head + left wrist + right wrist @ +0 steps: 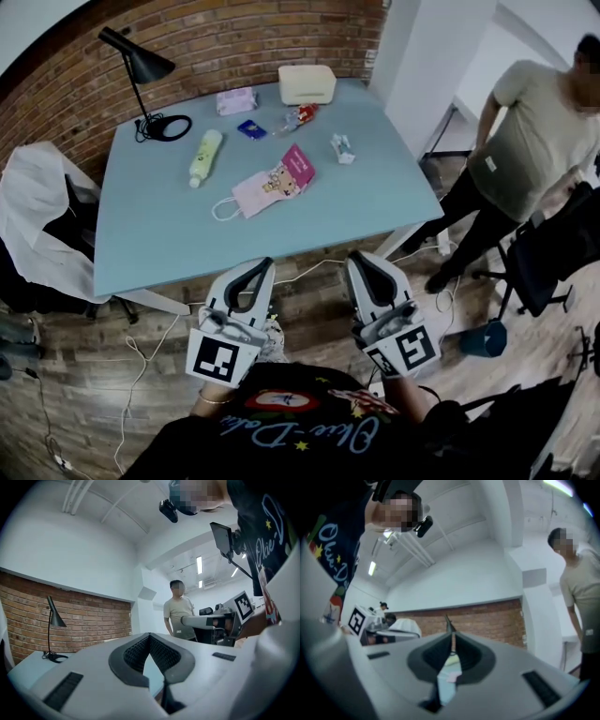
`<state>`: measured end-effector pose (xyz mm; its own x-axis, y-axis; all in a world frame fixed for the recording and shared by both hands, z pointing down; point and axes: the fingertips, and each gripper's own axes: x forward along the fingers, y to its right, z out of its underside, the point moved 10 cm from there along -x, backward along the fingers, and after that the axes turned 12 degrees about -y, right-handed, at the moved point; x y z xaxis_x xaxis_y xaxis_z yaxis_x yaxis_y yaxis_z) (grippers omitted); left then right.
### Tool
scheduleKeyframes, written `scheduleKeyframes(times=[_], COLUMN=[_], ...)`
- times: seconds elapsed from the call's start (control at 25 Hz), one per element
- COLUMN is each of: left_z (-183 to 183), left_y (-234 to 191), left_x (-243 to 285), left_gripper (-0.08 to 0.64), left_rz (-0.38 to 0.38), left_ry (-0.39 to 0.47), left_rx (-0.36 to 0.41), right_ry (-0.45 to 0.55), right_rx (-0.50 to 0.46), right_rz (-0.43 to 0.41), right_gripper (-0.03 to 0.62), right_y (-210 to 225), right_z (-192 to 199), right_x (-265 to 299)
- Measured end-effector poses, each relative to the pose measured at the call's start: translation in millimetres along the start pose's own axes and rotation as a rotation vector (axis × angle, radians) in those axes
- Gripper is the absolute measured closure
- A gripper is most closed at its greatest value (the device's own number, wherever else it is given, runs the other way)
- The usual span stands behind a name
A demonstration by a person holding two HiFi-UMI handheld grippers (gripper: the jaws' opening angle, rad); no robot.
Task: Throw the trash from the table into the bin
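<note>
Your left gripper (150,636) has its jaws together, tips touching, with nothing between the pads; only a slice of the pale blue table (169,234) shows through the gap behind them. Your right gripper (451,633) is the same, jaws closed tip to tip on nothing. From your head view, both grippers sit side by side just short of the table's near edge, over the wooden floor (112,375), pointing towards the tabletop and touching none of the things on it. The trash all lies on the far half of the table: a pink paper bag (272,184) lies nearest you, with a pale green bottle (205,157) on its side to its left and a small white crumpled piece (342,147) to its right. Behind these are a small blue packet (251,129), a red wrapper (302,114), a pink packet (236,100) and a cream box (307,83) near the brick wall (234,42). A black desk lamp (141,66) stands at the far left corner. A blue, bucket-shaped bin (484,338) stands on the floor to your right, well apart from the table, close to a black office chair (539,267). A person (534,141) stands beyond the table's right side
</note>
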<state>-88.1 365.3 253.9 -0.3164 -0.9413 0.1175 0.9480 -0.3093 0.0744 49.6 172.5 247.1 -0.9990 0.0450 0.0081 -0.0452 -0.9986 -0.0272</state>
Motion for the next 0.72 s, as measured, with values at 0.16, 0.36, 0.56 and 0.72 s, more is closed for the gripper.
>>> scheduleKeyframes(times=[0.16,0.36,0.56,0.72], left_z=[-5,-11,-19,-19], left_y=[-28,-67,-112,-143], left_x=[32,72,104,125], left_gripper=[0.549,0.549,0.549,0.549], left_rz=[0.034,0.080,0.105,0.124], left_ry=[0.008,0.011,0.024,0.023], left_rx=[0.017,0.040,0.057,0.061], right_ry=[-0.012,-0.014,0.000,-0.012], right_rx=[-0.011,-0.017,-0.015,-0.012], right_rz=[0.017,0.046,0.085,0.086], right_gripper=[0.584,0.584,0.584,0.584], right_y=[15,35,54,62], right_z=[-1,-9,-16,-14], right_x=[30,71,114,150])
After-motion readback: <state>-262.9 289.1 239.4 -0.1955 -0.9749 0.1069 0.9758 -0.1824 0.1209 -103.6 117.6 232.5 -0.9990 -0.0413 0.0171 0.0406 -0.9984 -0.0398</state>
